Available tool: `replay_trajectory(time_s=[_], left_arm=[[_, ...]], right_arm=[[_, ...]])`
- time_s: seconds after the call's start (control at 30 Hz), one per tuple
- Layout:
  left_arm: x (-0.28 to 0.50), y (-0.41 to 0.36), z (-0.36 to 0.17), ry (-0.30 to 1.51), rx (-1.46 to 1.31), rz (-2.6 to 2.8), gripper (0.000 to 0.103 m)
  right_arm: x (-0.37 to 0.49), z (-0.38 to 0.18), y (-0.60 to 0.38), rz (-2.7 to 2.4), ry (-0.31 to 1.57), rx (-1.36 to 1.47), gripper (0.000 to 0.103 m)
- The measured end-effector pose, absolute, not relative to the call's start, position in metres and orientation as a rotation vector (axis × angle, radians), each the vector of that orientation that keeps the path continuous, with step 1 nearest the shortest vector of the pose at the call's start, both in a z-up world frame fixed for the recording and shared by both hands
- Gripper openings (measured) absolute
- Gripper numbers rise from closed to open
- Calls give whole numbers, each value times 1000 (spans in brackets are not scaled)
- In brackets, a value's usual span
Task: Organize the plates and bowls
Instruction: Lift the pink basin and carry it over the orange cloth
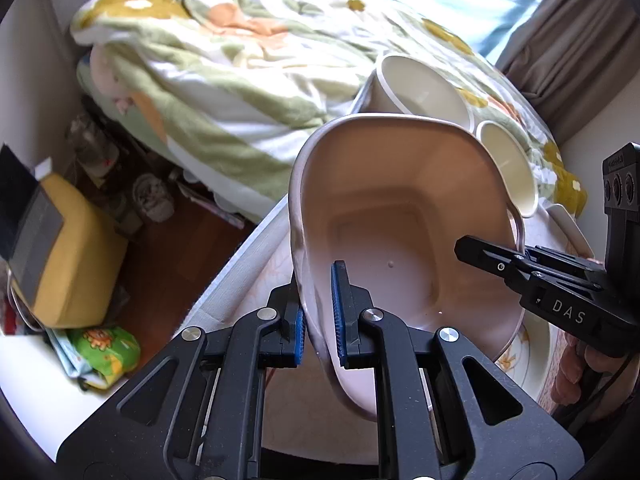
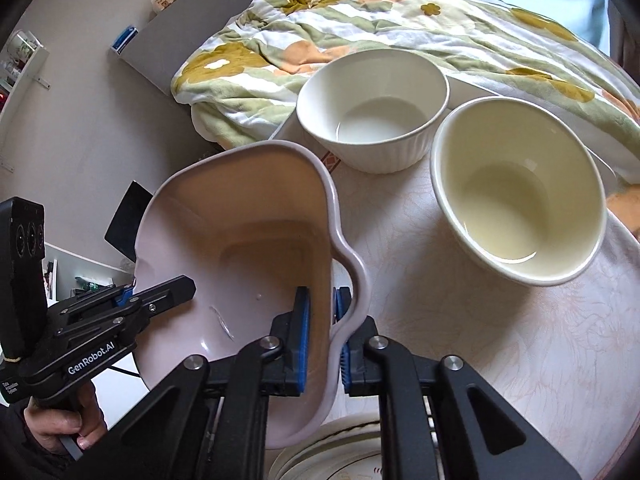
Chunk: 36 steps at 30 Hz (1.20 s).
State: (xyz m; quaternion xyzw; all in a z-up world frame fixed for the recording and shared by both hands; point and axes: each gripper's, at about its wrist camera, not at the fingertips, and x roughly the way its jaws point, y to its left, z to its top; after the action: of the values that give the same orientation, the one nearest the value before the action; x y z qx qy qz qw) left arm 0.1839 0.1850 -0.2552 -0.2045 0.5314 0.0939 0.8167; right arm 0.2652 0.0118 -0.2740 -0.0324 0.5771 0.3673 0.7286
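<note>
A pale pink squarish dish (image 1: pixel 400 216) with handles is held lifted above the round table, between both grippers. My left gripper (image 1: pixel 319 316) is shut on its left rim. My right gripper (image 2: pixel 322 322) is shut on its right rim by the handle; it also shows in the left wrist view (image 1: pixel 516 264). The dish shows in the right wrist view (image 2: pixel 248 260) too. A white ribbed bowl (image 2: pixel 376 108) and a cream bowl (image 2: pixel 516 188) stand on the far side of the table. A patterned plate (image 1: pixel 532 344) lies under the dish, partly hidden.
The round table (image 2: pixel 480 340) has a pale floral cloth. A bed with a flowered blanket (image 1: pixel 224 52) lies just beyond it. To the left on the floor are a yellow box (image 1: pixel 68 256) and clutter. The left gripper's body (image 2: pixel 100 332) is at left.
</note>
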Motion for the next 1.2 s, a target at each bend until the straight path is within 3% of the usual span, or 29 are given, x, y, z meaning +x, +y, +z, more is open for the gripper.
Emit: replay_trajectory(time_s=[0.23,0.57,0.9,1.2], left_arm=[[178,135,-201,1075,-340,137,10],[163,-4,-159,1039,-266,-72,10],[172,-160,-197,1135,-182,-323,10],[181,-233,-258,1213,-110,-388,10]], right_arm=[[245,-229,-43,754,1201,23,12],[188,-182,-188,565,1095,126,12],[149,-202,-327,278,1113,234,12],[148,-257,-391,173,1139,306,12]])
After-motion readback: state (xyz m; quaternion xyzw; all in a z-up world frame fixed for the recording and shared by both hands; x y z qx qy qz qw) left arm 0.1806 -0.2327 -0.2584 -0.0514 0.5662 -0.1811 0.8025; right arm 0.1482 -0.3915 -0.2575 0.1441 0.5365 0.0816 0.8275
